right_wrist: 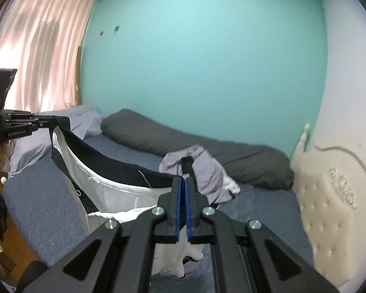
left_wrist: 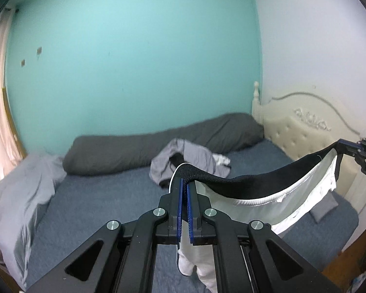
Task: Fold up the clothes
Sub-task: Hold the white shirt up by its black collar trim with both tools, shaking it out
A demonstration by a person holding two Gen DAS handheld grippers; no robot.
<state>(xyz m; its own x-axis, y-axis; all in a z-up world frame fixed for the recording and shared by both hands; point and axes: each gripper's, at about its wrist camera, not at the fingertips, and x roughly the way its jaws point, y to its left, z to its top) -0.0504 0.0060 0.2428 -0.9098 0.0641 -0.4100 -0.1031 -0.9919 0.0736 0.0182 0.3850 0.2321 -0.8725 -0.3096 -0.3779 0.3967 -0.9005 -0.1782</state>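
Between both grippers [left_wrist: 185, 183], white trousers [left_wrist: 256, 205].

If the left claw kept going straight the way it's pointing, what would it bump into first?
Probably the crumpled grey garment on the bed, just beyond the left claw holding the black waistband; depth is unclear.

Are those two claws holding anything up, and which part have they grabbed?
Yes. Both hold one pair of white trousers by its black waistband: the left claw pinches one end, the right claw the other.
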